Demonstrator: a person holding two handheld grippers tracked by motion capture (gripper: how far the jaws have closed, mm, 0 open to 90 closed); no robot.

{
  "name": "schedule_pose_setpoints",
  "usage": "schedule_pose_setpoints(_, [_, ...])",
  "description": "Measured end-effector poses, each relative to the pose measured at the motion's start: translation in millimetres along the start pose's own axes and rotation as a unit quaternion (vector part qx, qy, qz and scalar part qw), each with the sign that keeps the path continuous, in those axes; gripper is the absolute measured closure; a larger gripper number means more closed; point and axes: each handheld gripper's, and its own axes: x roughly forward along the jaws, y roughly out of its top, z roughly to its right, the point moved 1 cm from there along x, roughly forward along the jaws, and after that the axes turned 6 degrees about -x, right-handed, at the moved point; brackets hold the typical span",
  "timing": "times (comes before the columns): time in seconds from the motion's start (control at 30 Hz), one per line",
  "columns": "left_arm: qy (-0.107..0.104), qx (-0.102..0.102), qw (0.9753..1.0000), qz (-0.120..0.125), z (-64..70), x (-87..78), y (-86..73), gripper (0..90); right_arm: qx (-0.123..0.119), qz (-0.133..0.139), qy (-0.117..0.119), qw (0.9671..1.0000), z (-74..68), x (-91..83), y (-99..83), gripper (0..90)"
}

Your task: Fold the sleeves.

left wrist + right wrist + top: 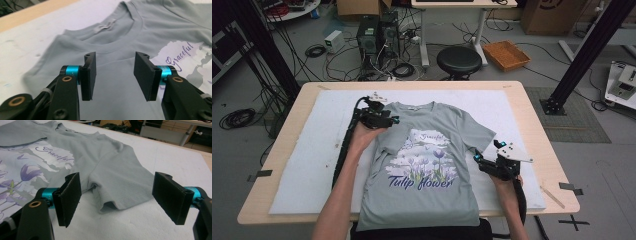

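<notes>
A grey T-shirt (pixel 422 205) with a purple "Tulip flower" print (pixel 422 181) lies face up on the white mat, collar (pixel 413 107) toward the far side. My left gripper (pixel 393 120) hovers open over the shirt's left shoulder. In the left gripper view it (pixel 115 75) stands just short of the collar (pixel 117 27), nothing between its pads. My right gripper (pixel 477 157) is open beside the right sleeve (pixel 479 132). In the right gripper view its jaws (pixel 117 201) stand wide on either side of the sleeve hem (pixel 112 206), not touching it.
The white foam mat (pixel 312 150) covers most of the wooden table (pixel 267 167), with bare mat left and right of the shirt. The shirt's hem reaches the front edge. A black stool (pixel 458 60) and cables stand on the floor beyond the table.
</notes>
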Motion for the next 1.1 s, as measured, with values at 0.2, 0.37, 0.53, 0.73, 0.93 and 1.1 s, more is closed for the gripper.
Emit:
schedule_pose_setpoints(0.2, [0.008,-0.002,1.0000,0.004,-18.0,-30.0,-11.3,46.2,0.008,-0.001,-0.007,0.9999,1.2,0.0,-0.1,21.9])
schedule_pose_setpoints(0.37, [0.029,0.013,0.9995,-0.008,-22.0,-45.7,-22.0,42.9,0.011,0.005,-0.015,0.9998,1.1,-1.4,-0.6,21.9])
schedule_pose_setpoints(0.53, [0.034,0.016,0.9993,0.001,-23.6,-57.9,-38.3,43.0,0.017,0.006,-0.022,0.9996,2.0,-1.9,-0.9,21.9])
schedule_pose_setpoints(0.73, [0.009,0.035,0.9993,-0.010,-6.8,-53.8,-66.5,43.5,0.018,0.006,-0.025,0.9995,2.4,-1.6,-1.0,22.0])
schedule_pose_setpoints(0.93, [-0.001,0.057,0.9977,-0.038,11.6,-37.8,-86.1,43.7,0.014,0.006,-0.025,0.9996,1.5,-1.4,-0.8,22.0])
schedule_pose_setpoints(1.1, [0.045,0.066,0.9941,-0.072,10.8,-34.4,-91.3,44.7,0.014,0.005,-0.024,0.9996,1.0,-1.8,-0.8,22.0])
